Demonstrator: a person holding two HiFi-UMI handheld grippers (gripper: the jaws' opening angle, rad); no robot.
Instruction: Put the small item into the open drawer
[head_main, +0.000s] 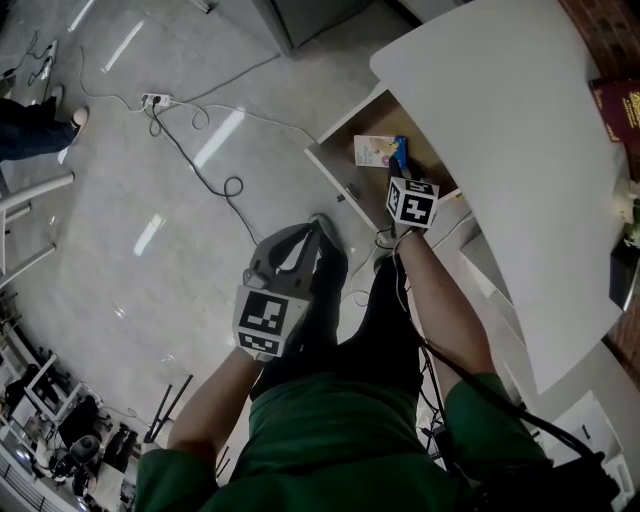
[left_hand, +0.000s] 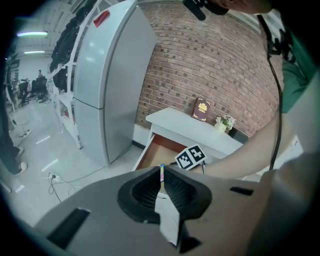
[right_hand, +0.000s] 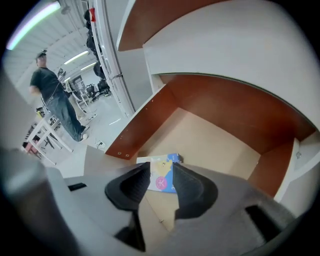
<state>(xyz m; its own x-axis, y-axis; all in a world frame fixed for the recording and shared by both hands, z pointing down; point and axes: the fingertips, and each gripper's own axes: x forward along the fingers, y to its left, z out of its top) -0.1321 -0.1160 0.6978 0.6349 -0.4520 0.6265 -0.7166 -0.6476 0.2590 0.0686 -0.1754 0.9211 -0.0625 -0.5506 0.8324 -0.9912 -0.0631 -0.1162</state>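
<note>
The small item (head_main: 374, 150), a flat pale packet with a blue edge, lies on the floor of the open wooden drawer (head_main: 350, 118) under the white desk. My right gripper (head_main: 398, 163) reaches into the drawer just above it. In the right gripper view the packet (right_hand: 162, 181) lies flat on the drawer floor (right_hand: 210, 140) beyond the open jaws of that gripper (right_hand: 161, 169), and neither pad touches it. My left gripper (head_main: 316, 225) hangs over the floor in front of the drawer, jaws shut and empty (left_hand: 161, 172).
The white desk top (head_main: 500, 150) overhangs the drawer, with a dark red book (head_main: 620, 105) at its back. Cables (head_main: 200, 150) and a power strip (head_main: 155, 100) lie on the grey floor. A tall grey fridge (left_hand: 110, 85) stands left of the desk. A person (right_hand: 55, 100) stands farther off.
</note>
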